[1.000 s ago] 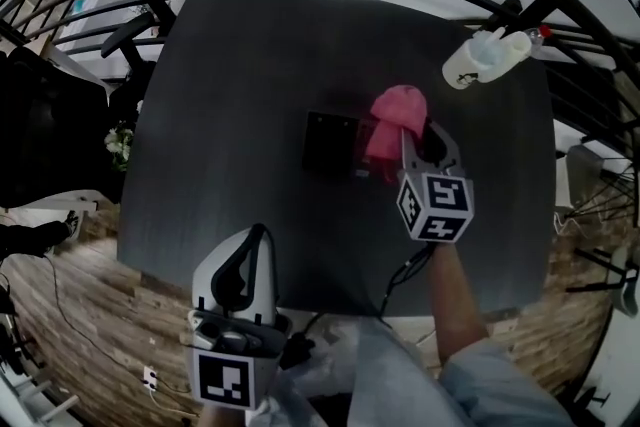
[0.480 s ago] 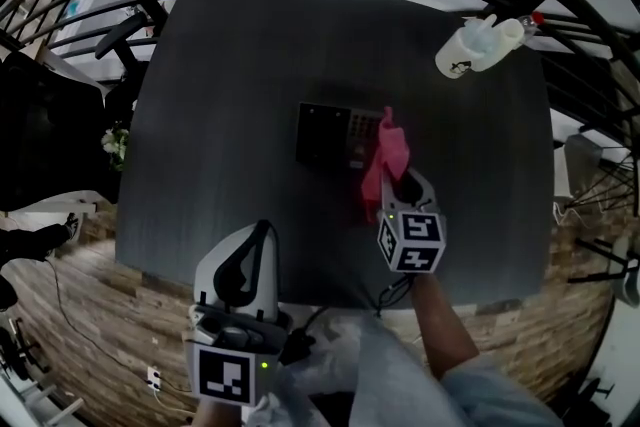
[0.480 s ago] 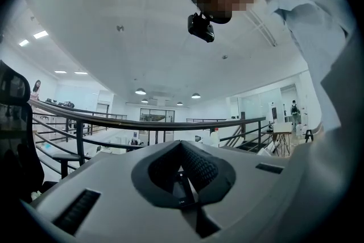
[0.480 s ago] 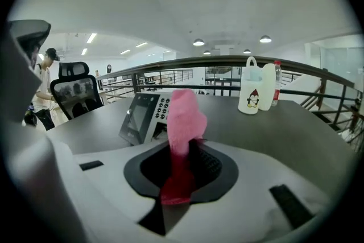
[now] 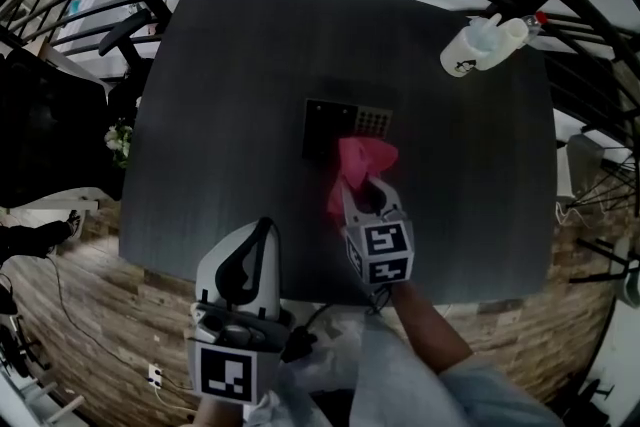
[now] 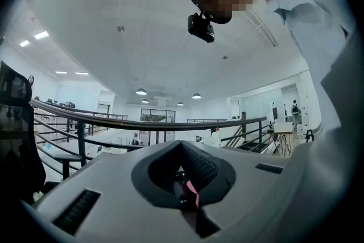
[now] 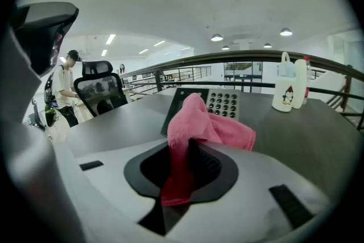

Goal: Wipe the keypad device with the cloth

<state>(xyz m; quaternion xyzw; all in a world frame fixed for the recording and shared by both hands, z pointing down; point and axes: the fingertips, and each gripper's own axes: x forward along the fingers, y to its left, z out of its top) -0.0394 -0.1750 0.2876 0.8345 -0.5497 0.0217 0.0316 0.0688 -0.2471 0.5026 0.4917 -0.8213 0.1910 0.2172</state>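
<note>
I am drawing my right claw (image 5: 362,195) back toward me, clamped on the pink cloth (image 5: 362,160). The cloth is now trailing over the keypad device (image 5: 328,123) just ahead of that claw, so wiping is under way. My left claw (image 5: 256,233) is idling closed, off the bench (image 5: 230,65).

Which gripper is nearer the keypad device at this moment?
Right. The right gripper, clamping the pink cloth, is at the keypad device's near edge; the left gripper sits by the table's near edge, well short of it.
</note>
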